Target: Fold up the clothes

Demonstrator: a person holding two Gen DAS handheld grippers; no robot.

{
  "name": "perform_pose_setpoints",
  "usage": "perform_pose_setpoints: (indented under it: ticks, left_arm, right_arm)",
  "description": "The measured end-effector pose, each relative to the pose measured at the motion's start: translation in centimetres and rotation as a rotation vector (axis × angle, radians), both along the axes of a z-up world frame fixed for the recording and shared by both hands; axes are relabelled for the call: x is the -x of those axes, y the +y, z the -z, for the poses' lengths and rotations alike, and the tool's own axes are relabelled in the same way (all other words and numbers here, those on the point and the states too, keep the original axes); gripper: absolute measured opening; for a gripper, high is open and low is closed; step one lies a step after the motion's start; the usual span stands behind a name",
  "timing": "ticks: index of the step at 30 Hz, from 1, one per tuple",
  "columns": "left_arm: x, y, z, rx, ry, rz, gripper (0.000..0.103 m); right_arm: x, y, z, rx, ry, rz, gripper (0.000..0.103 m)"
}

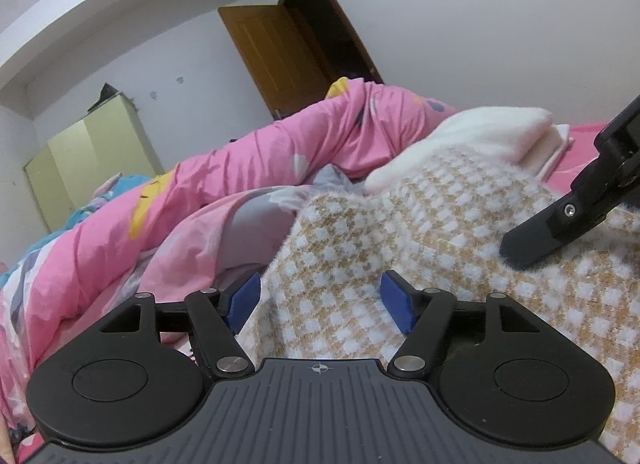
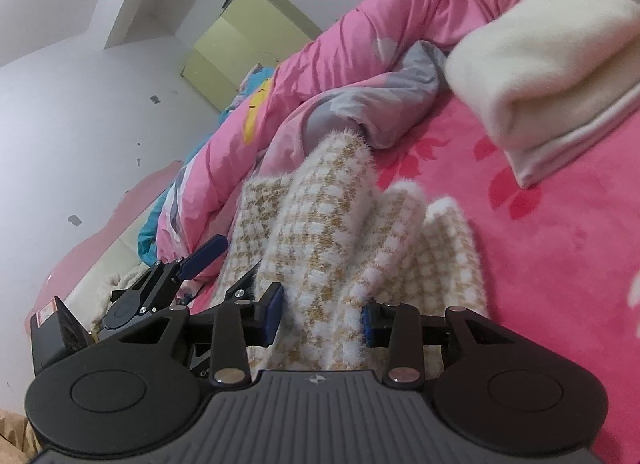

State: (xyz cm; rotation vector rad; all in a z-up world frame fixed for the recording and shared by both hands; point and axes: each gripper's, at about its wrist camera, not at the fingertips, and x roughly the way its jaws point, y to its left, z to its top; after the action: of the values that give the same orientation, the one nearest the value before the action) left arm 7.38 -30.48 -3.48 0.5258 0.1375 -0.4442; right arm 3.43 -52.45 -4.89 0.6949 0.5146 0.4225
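Checked sweater (image 2: 320,224) lies between two grippers' spread pads.

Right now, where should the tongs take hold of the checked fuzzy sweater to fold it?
Grip the checked sweater by its bunched near hem, where the cloth rises in soft ridges. Come in from the near side, low along the pink bed sheet. The right tongs already straddle one ridge, the left tongs another stretch.
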Motion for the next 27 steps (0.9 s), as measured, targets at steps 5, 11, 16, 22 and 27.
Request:
perform_pose_setpoints:
  ticks: [5, 11, 16, 22, 27]
  left_arm:
    - [-0.7, 0.2, -0.4, 0.005, -0.003, -0.035, 0.067]
    - [-1.1, -0.5, -0.3, -0.039, -0.026, -0.061, 0.067]
    - [0.0, -2.3, 0.4, -0.142, -0.084, -0.007, 0.067]
    - [0.6, -3.0, 0.7, -0.189, -0.093, 0.030, 0.066]
    - [0.6, -3.9, 1.0, -0.225, -0.089, 0.048, 0.064]
  right_arm:
    - [-1.5, 0.3, -0.1, -0.021, -0.013, -0.025, 0.040]
    - [-3.3, 0.3, 0.9, -0.075, 0.003, -0.059, 0.040]
    - [-2.5, -1.2, 2.6, -0.146, 0.051, -0.035, 0.039]
    - [-1.0, -1.5, 2.6, -0.133, 0.057, -0.005, 0.039]
    - [-0.6, -2.3, 2.7, -0.133, 0.074, 0.029, 0.040]
